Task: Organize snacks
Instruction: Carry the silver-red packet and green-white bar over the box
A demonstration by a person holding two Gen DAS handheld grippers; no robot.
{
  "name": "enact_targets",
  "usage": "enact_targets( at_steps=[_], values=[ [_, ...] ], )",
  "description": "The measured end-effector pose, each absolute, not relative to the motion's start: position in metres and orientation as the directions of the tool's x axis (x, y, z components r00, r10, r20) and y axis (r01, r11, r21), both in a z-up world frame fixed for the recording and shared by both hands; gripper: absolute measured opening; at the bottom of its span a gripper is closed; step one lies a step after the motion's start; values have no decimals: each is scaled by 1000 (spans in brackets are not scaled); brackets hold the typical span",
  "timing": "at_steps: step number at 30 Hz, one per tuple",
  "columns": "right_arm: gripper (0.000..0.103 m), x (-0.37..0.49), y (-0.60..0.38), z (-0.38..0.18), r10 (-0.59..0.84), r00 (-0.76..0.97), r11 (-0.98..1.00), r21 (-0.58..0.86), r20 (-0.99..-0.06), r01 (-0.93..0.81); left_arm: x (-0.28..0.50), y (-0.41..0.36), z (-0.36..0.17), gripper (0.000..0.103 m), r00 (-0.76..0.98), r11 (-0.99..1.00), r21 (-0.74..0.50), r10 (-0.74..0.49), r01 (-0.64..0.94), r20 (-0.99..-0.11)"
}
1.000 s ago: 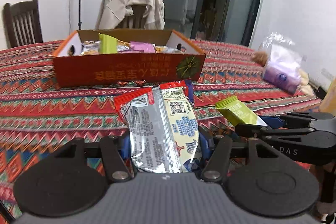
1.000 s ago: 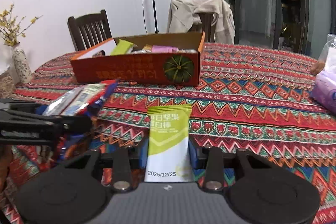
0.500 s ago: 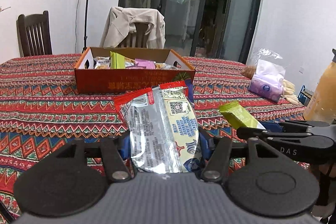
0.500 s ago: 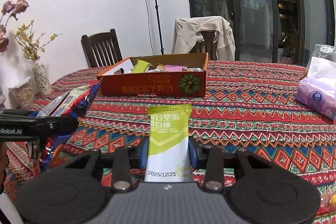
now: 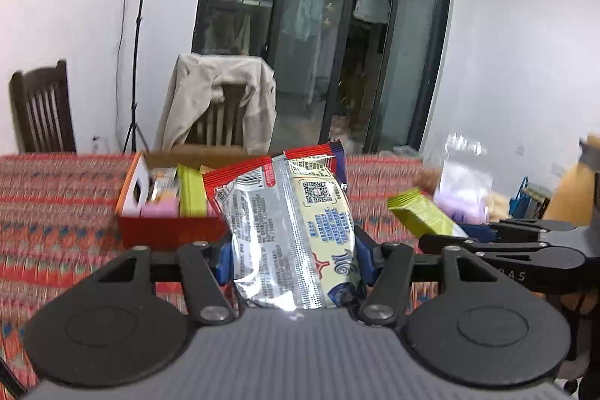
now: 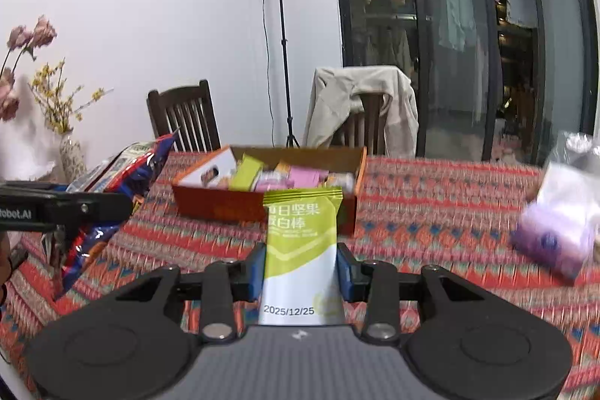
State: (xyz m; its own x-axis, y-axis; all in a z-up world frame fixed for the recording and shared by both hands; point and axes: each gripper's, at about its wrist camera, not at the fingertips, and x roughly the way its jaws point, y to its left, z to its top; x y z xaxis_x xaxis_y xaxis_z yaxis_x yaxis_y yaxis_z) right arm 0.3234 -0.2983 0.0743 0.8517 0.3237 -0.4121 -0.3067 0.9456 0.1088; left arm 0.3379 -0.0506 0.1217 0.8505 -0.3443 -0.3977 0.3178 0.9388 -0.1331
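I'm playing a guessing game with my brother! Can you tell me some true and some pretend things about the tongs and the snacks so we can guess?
1. The left tongs are holding a silvery packet with a red top. True.
2. The right tongs are empty. False: they grip a green and white snack bar.
3. The orange box on the table has snacks inside. True.
4. A jacket hangs over a chair behind the table. True.
5. The tablecloth is plain white. False: it has a red zigzag pattern.
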Motion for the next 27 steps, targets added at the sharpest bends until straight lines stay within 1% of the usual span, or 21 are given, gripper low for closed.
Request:
enact_targets(
  at_steps=[3,7,10,12,14,16,20,25,27],
  values=[
    [37,356,-303,101,347,852,937,115,-391,-329,371,-56,145,61,860,935,-119,-355,335,-366],
    [37,411,-304,141,357,860,934,107,-365,-342,422,-64,166,61,856,925,-141,-380,353,-350],
    [37,459,-301,157,369,858,930,135,-359,-343,467,-70,175,61,857,922,-176,-386,345,-341],
    [37,493,-299,158,373,852,928,168,-368,-334,497,-75,172,61,867,932,-180,-359,314,-345],
    [37,525,-295,150,380,841,924,202,-384,-325,524,-81,162,61,880,944,-173,-327,282,-344],
    [38,555,-289,135,364,835,930,211,-412,-302,556,-88,142,61,882,955,-171,-291,244,-371],
    [37,611,-275,91,315,815,946,226,-487,-231,615,-84,99,61,831,947,-271,-287,172,-476],
    [37,653,-256,38,265,788,962,206,-556,-179,656,-77,49,61,802,937,-335,-271,95,-532],
    [37,663,-252,23,250,785,965,210,-567,-156,663,-74,33,61,788,934,-348,-271,77,-553]
  ],
)
